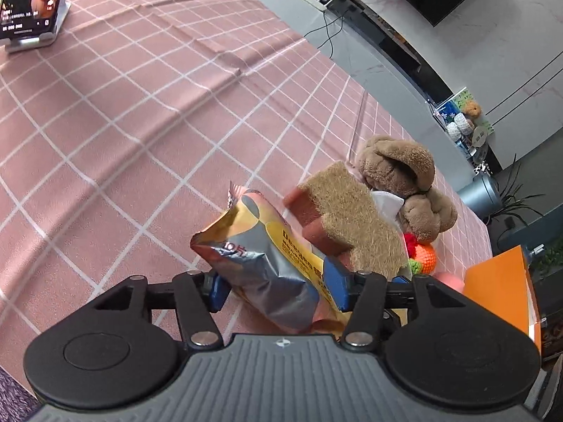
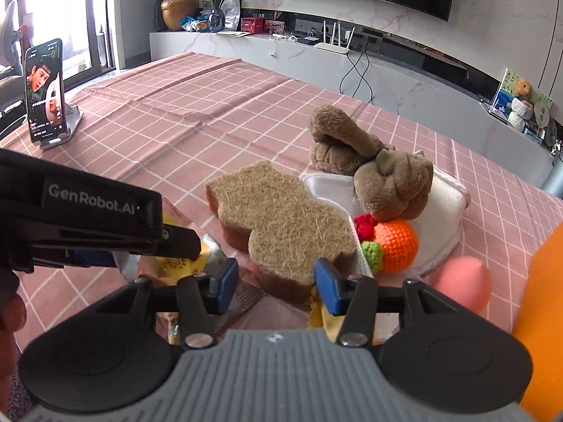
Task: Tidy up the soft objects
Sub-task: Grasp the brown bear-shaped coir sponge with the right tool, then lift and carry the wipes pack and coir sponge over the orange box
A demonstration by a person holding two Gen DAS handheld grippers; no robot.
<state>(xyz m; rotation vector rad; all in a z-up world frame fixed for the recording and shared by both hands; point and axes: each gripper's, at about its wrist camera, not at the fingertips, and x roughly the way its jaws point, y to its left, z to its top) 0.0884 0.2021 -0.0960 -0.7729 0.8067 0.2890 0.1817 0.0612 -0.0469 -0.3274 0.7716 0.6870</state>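
My left gripper (image 1: 278, 290) is shut on a crinkled foil snack bag (image 1: 260, 263) and holds it over the pink checked tablecloth (image 1: 140, 123). My right gripper (image 2: 276, 286) is shut on a brown scouring sponge (image 2: 278, 225) with a coarse fibre top; the sponge also shows in the left wrist view (image 1: 348, 218). Behind it lie a brown plush toy (image 2: 366, 165), a white cloth (image 2: 443, 211), a crocheted orange fruit (image 2: 394, 242) and a pink egg-shaped sponge (image 2: 464, 281). The left gripper's body (image 2: 81, 225) shows at the left of the right wrist view.
An orange box (image 1: 503, 288) stands at the right table edge. A phone on a stand (image 2: 45, 98) stands at the far left. A low grey TV cabinet (image 2: 316, 52) with routers and cables runs behind the table.
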